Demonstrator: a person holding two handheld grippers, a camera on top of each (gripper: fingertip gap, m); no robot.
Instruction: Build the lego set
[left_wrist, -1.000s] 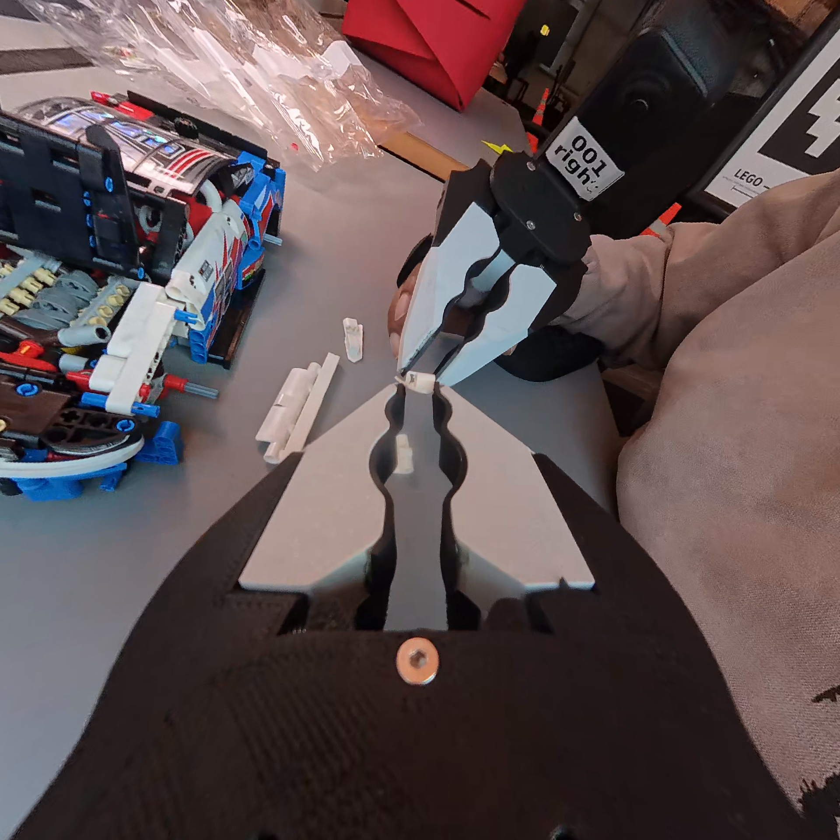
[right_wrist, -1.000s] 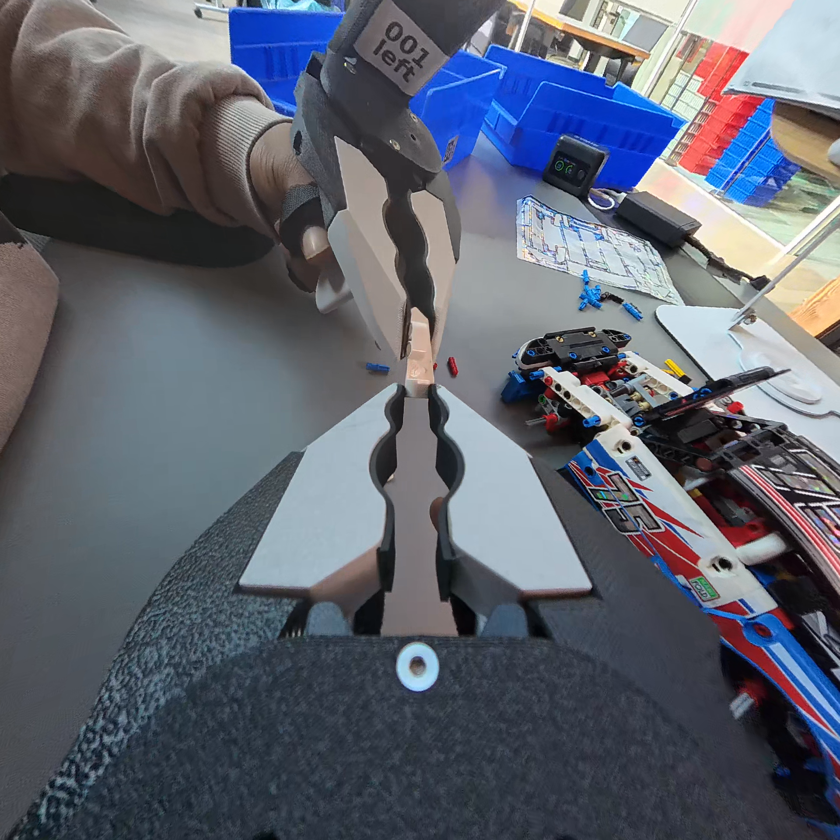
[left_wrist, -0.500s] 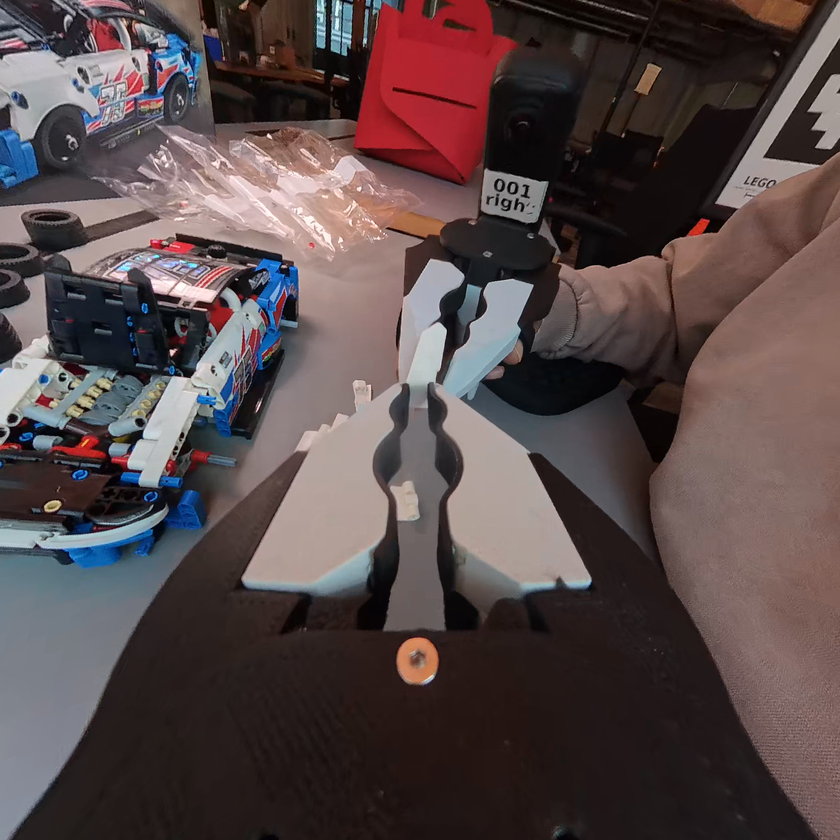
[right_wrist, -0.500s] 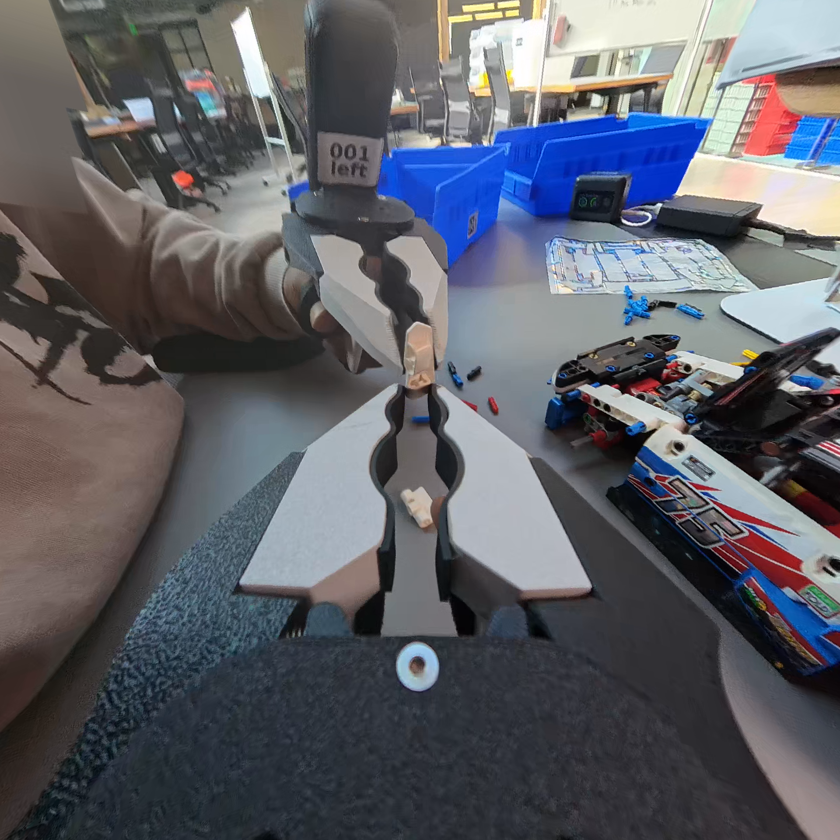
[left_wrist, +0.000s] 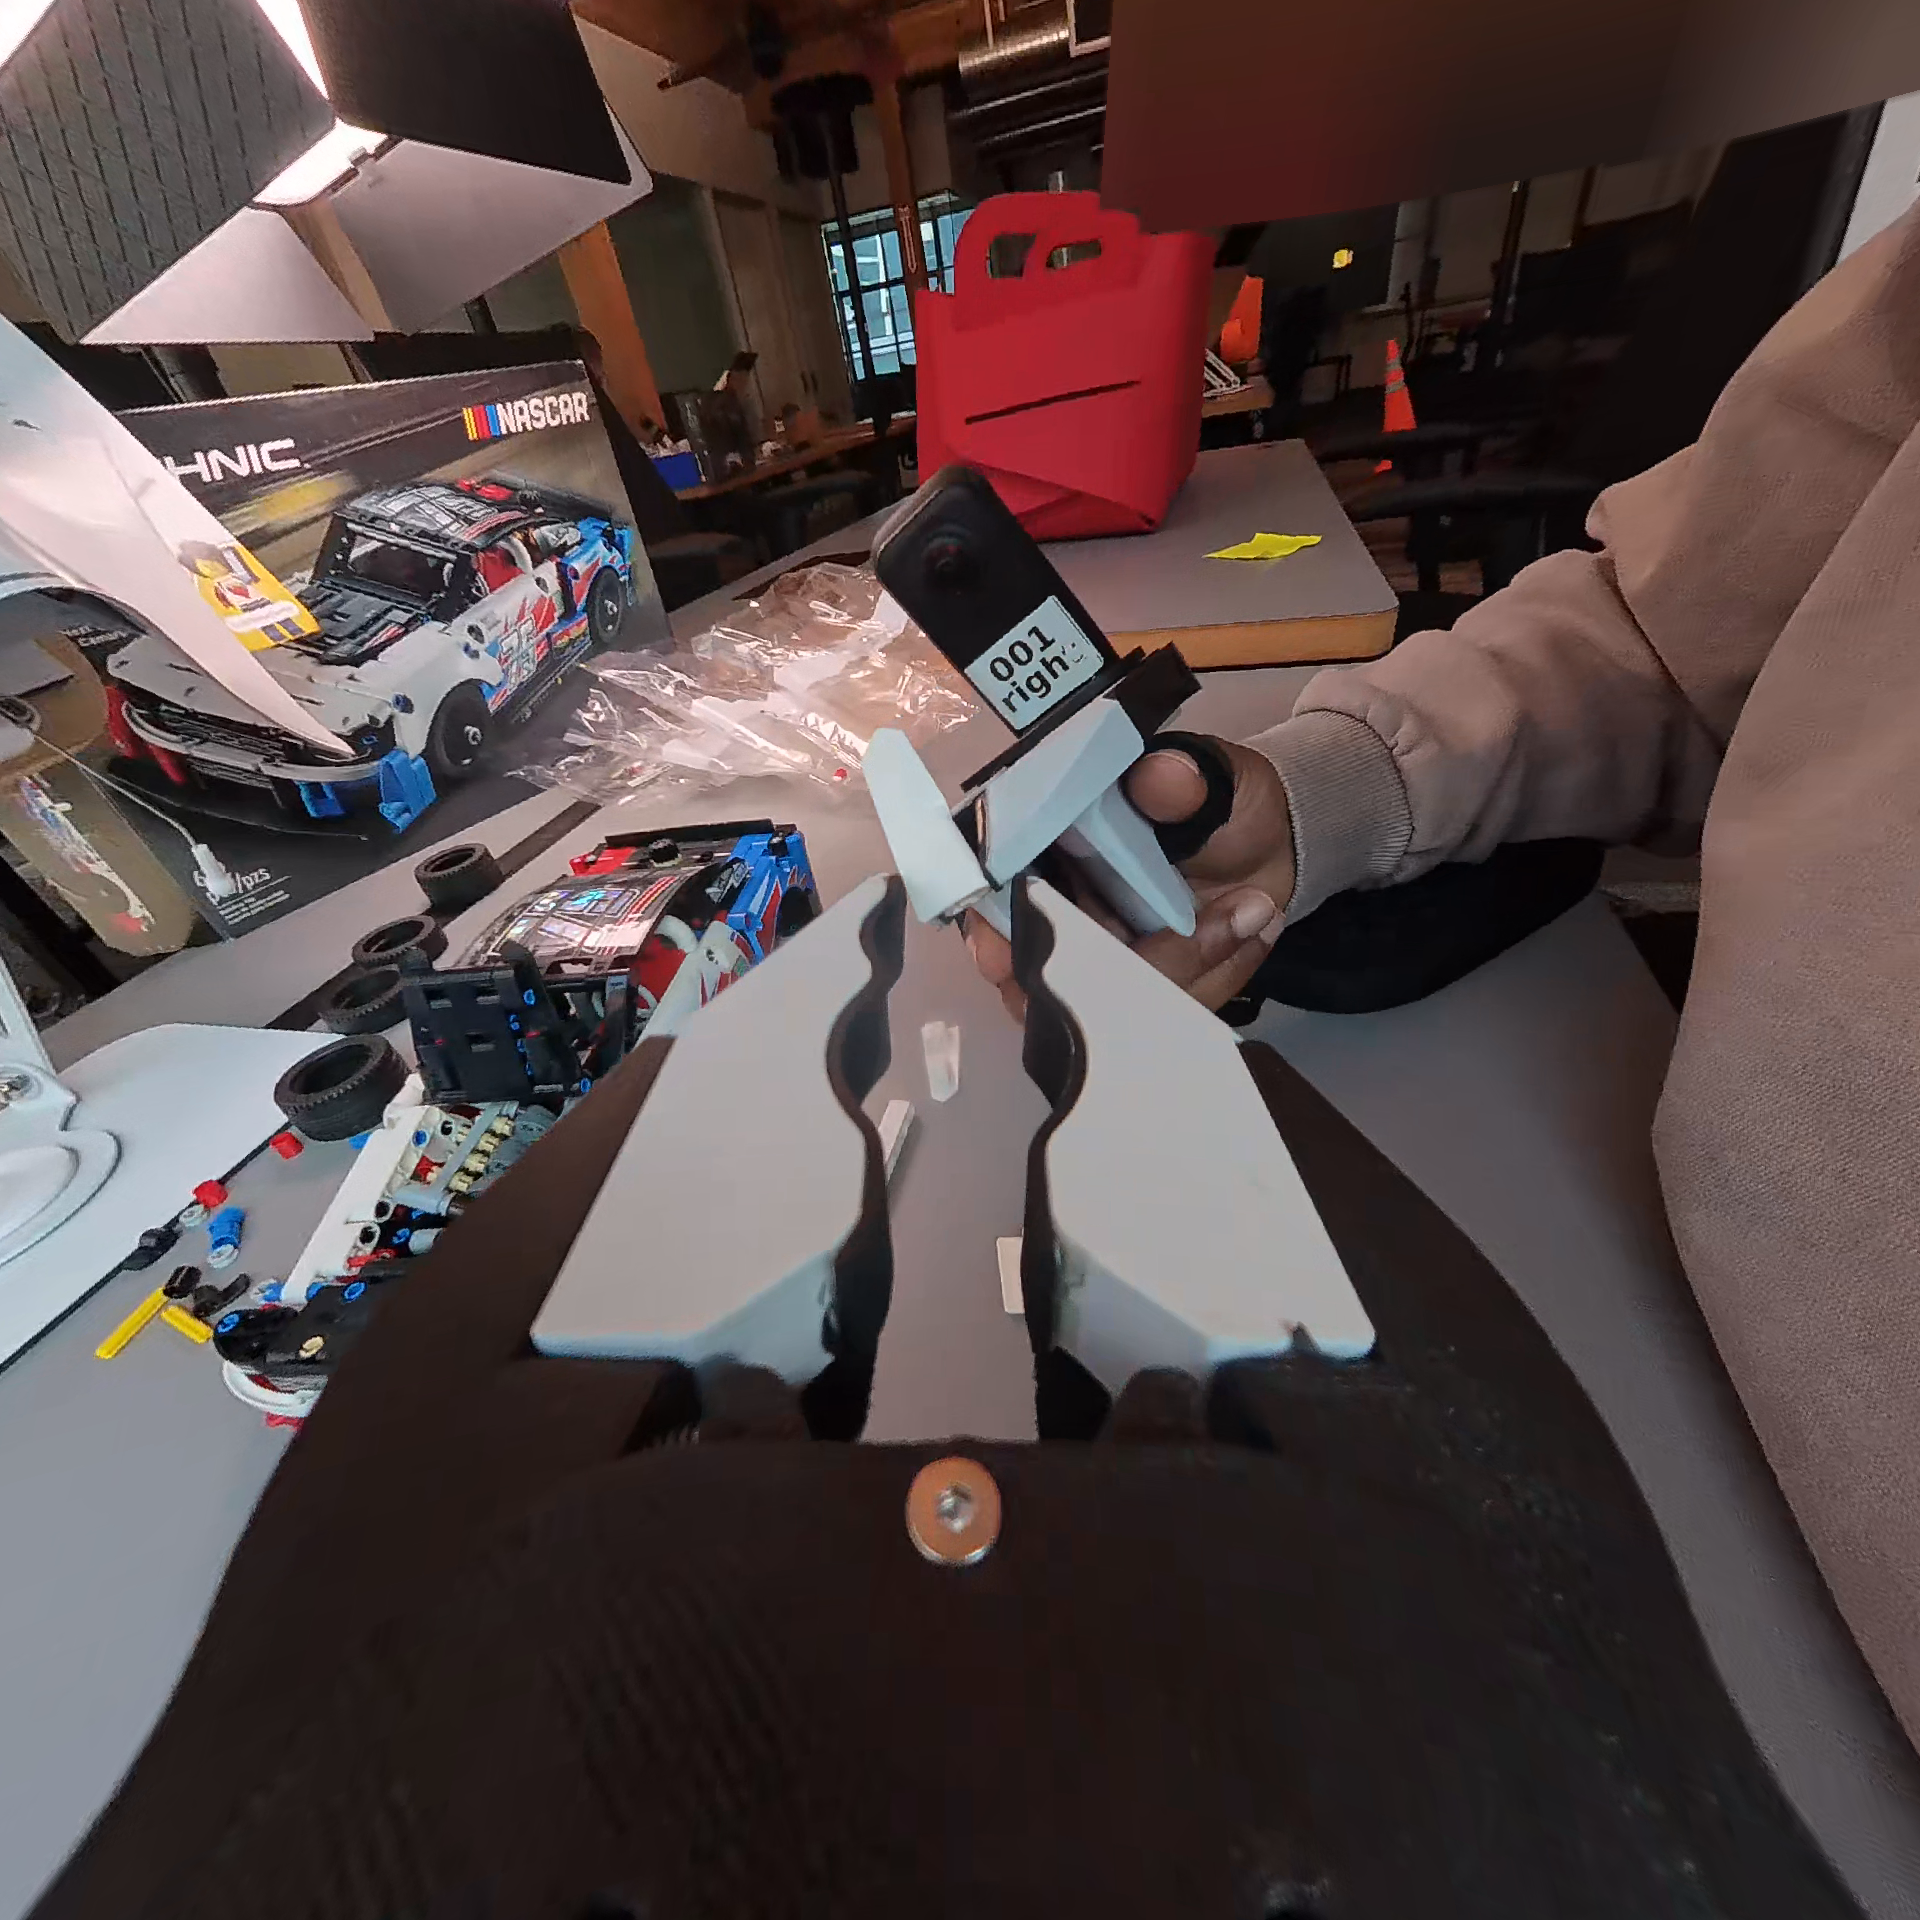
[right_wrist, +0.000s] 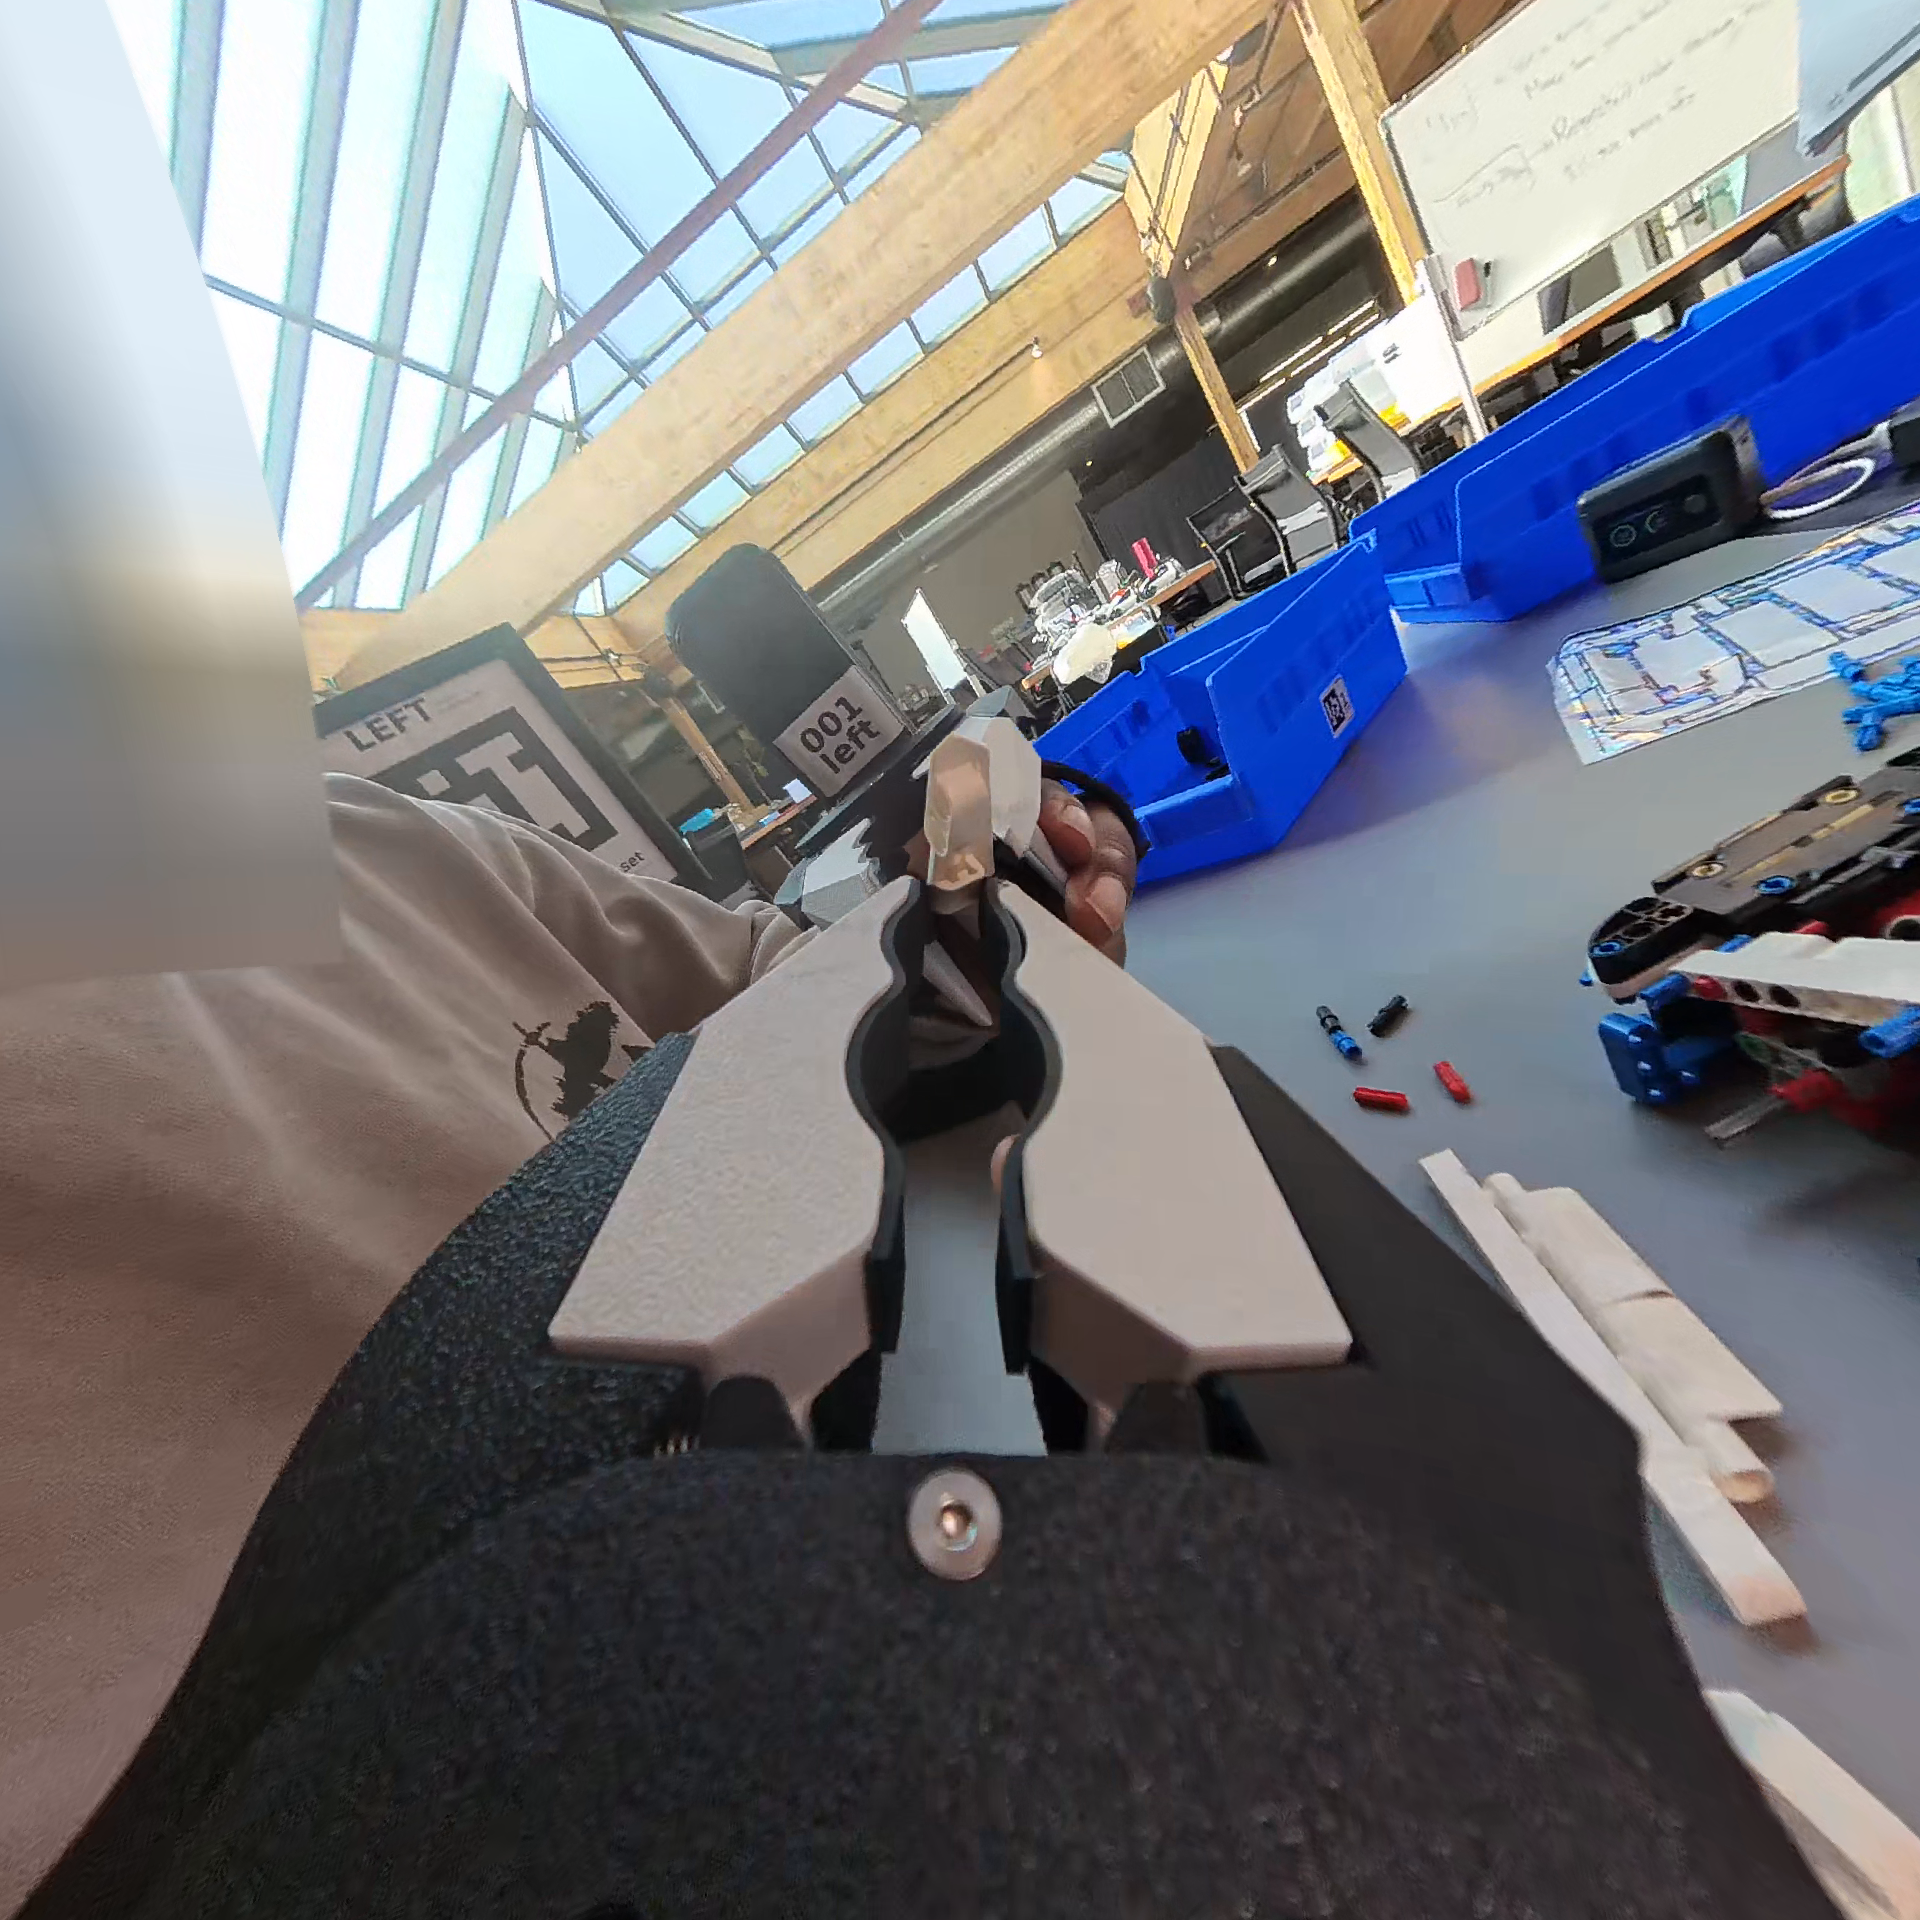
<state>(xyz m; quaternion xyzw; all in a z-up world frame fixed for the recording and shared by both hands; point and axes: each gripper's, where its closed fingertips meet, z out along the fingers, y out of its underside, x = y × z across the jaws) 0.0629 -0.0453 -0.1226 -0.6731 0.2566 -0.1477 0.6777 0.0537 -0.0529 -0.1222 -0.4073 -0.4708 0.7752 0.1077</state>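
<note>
The half-built lego car (left_wrist: 582, 997) sits on the grey table (left_wrist: 1455, 1143) – white, blue and red panels, its front cut off behind the left gripper (left_wrist: 954, 894). Those jaws are spread. The right gripper (right_wrist: 956, 896) pinches a small white piece (right_wrist: 954, 821) – its shape is hard to make out. Blue bins (right_wrist: 1278, 707) look empty.

Workshop hall: glass skylight (right_wrist: 416, 260) at 11 o'clock, daylight in, timber beams (right_wrist: 831, 260) crossing. Whiteboard (right_wrist: 1621, 135) at 1 o'clock. Office chairs (right_wrist: 1273, 520), cluttered benches behind. Grey tabletop (right_wrist: 1455, 883). Dark windows (left_wrist: 883, 291) at 12 o'clock.
</note>
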